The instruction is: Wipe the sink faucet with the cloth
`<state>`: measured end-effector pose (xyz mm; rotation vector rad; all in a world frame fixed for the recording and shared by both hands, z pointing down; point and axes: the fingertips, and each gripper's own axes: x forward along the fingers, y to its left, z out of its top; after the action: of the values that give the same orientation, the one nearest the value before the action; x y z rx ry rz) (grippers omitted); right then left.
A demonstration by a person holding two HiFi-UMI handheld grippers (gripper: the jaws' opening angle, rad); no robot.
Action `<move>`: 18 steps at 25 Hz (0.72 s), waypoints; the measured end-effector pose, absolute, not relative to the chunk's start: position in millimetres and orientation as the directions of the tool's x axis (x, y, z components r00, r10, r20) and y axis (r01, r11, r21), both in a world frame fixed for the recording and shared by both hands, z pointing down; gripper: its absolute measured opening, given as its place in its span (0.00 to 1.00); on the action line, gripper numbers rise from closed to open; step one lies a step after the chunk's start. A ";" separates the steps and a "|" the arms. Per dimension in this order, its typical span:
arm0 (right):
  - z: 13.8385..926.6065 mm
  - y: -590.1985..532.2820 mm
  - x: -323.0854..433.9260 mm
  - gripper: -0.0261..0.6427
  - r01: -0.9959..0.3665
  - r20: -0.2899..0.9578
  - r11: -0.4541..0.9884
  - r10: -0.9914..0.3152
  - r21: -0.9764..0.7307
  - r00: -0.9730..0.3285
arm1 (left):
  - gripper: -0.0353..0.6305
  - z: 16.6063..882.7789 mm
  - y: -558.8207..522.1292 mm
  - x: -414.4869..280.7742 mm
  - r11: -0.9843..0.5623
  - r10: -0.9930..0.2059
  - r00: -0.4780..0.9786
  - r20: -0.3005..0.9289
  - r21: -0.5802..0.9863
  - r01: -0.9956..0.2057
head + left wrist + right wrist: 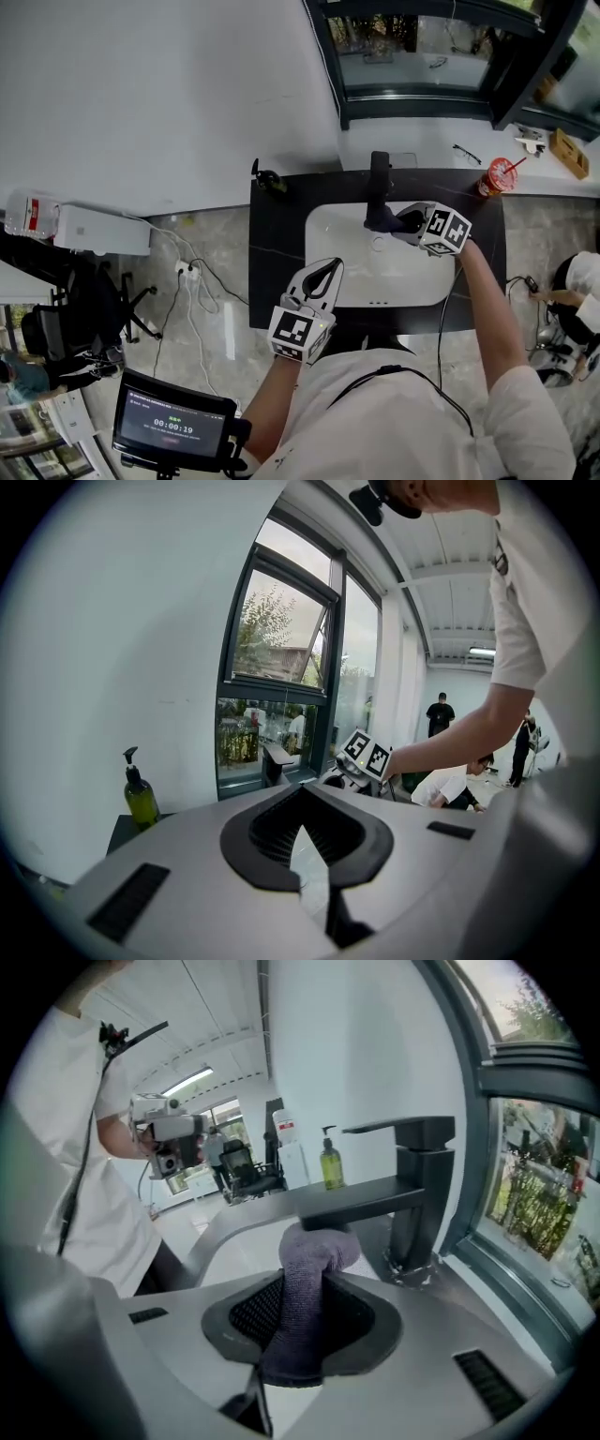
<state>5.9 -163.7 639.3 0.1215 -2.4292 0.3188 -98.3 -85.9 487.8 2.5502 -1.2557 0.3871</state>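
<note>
A black faucet (378, 187) stands at the back of the white sink (337, 253); in the right gripper view its spout (375, 1206) runs leftward. My right gripper (405, 225) (311, 1283) is shut on a grey cloth (305, 1307), and the cloth's bunched top presses against the end of the spout from below. The cloth (410, 221) shows dark beside the faucet base in the head view. My left gripper (330, 270) (302, 832) hovers over the sink's front left part, jaws together and empty. The right gripper's marker cube (366, 754) shows ahead of it.
A green soap bottle (267, 178) (141, 799) (330, 1164) stands on the dark counter's back left corner. A red cup with a straw (497, 175) and glasses (466, 154) lie at the back right, below the window. Other people stand and sit to the right.
</note>
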 end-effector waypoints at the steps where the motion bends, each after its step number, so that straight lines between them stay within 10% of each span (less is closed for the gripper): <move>1: 638.4 -152.9 7.0 0.20 -0.141 0.648 0.968 0.028 -0.208 -0.761 | 0.05 487.4 -85.9 -96.1 -0.592 -0.725 0.593 0.351 0.125 -0.797; 18: 651.0 -231.0 14.5 0.20 -0.386 0.650 0.919 -0.247 -0.077 -0.719 | 0.05 492.4 -82.6 -103.4 -0.584 -0.729 0.584 0.358 0.120 -0.803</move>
<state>14.5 -231.0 651.0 0.4490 -2.4055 0.2719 -103.4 -82.6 492.4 2.5470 -1.2607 0.3940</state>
